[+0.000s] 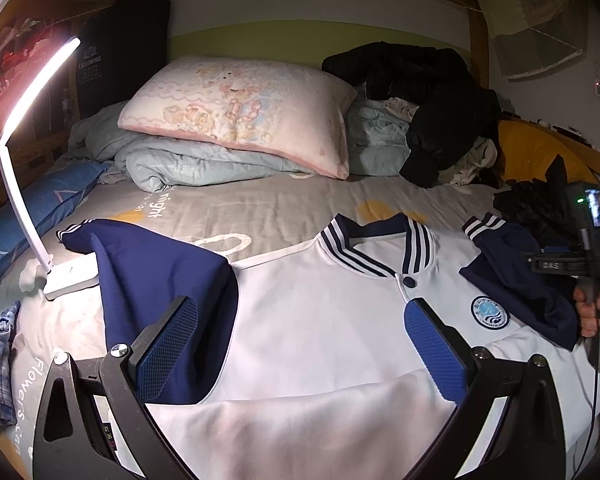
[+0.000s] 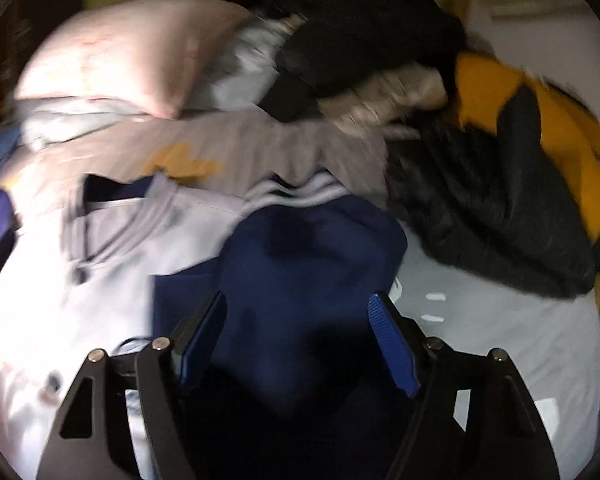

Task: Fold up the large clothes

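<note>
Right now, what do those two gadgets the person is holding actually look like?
Both look alike. The left gripper and right gripper each have two black angular fingers with triangular cut-outs, silver screw heads, and ribbed blue pads. From the left view, the other unit's black body shows a small lit screen, a green light and a dark cable hanging down.

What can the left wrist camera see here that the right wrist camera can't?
Only the left wrist view shows the lit white desk lamp, the round badge on the jacket's chest and the person's hand holding the other gripper. Only the right wrist view shows the right gripper, jaws apart over a navy sleeve. Both show the white jacket, the pink pillow and the black clothes pile.
</note>
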The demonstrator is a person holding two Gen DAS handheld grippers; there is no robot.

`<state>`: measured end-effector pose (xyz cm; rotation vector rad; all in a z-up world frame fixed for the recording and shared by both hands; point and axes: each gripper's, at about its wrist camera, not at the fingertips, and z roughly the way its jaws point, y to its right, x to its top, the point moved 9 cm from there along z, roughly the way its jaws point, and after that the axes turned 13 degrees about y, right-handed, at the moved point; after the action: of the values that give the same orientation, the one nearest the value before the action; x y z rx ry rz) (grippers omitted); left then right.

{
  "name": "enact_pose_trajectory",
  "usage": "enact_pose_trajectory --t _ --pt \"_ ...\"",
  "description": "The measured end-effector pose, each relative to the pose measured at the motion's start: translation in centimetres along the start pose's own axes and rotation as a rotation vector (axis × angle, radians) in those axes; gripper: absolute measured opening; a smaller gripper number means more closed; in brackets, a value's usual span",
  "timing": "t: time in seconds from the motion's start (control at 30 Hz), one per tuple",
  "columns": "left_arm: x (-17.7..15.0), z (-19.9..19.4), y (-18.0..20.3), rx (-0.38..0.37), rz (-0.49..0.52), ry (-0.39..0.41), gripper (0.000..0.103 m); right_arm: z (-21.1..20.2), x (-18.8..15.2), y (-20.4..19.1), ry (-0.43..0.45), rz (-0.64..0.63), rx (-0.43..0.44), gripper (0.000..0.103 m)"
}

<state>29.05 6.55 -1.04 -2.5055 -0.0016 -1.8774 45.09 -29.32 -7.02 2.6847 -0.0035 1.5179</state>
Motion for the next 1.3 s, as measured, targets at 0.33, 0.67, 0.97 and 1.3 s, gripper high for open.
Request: enact_pose_trajectory --t 0.33,0.67,0.97,1.3 --pt "-0.5 0.6 0.0 -0.023 -0.01 -0.016 0.103 -0.1 0.7 0.1 0.094 0.067 0.189 0.006" --pt "0.4 -0.3 0.4 -0.067 -0.042 0.016 0.103 -10.7 1.5 -10.6 0.257 -0.147 0.586 0.006" --pt "0.1 -0.2 0.8 -0.088 -0.048 0.008 0.103 -10.3 -6.6 -16.5 0.037 -0.537 0.678 0.01" --pt "-0.6 2.5 5.7 -0.177 0.02 -0.065 0.103 -8.7 -5.6 -9.8 -0.009 -0.454 0.462 0.058"
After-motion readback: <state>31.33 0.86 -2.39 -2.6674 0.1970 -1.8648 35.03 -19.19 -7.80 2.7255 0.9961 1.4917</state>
